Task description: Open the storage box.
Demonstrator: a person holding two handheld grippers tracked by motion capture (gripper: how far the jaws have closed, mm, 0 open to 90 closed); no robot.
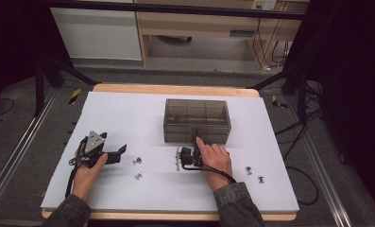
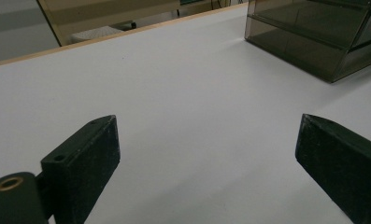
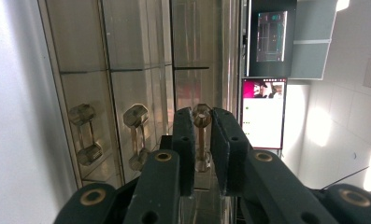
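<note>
White table (image 1: 128, 118); right tool (image 3: 202, 135) clamps drawer handle (image 3: 201, 135) of smoky box (image 1: 197, 120); left tool (image 2: 206, 154) gapes.

No legible txt, labels or nos. anywhere; monitor (image 3: 263, 112) shows screen content, too blurry to read.

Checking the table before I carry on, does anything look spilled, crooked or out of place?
Nothing looks damaged or spilled. The drawer cabinet stands square on the table. A few small metal parts lie scattered loose on either side, some by the right hand.
</note>
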